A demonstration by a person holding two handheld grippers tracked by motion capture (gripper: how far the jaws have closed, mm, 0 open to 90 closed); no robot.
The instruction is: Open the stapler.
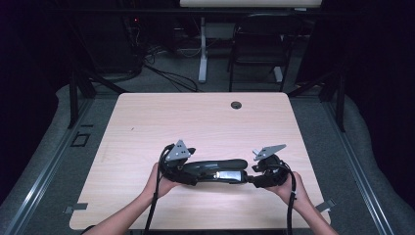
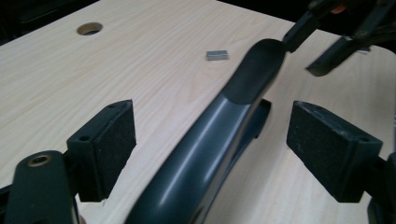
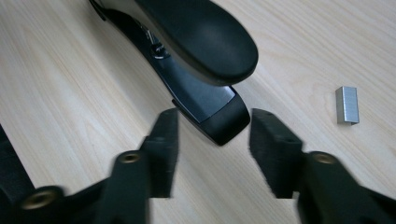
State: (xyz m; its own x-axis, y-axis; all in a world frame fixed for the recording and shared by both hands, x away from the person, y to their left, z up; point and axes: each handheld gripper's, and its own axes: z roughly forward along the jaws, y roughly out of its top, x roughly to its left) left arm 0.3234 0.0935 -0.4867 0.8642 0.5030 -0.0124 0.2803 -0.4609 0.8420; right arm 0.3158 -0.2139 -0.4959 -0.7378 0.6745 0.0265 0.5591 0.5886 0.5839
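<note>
A black stapler (image 1: 215, 170) lies on the desk (image 1: 147, 127), between both tools. Left hand-held gripper (image 2: 210, 147) straddles its body, jaws wide, gripping nothing. Right hand-held gripper (image 3: 212, 151) is open at its front end. Staple strip (image 3: 347, 105) lies loose nearby; loading appears outstanding.

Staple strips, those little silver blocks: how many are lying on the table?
1. A single staple strip lies flat on the bare wood table, just beside the front end of the black stapler. More could be hidden under the stapler or the hands.
</note>
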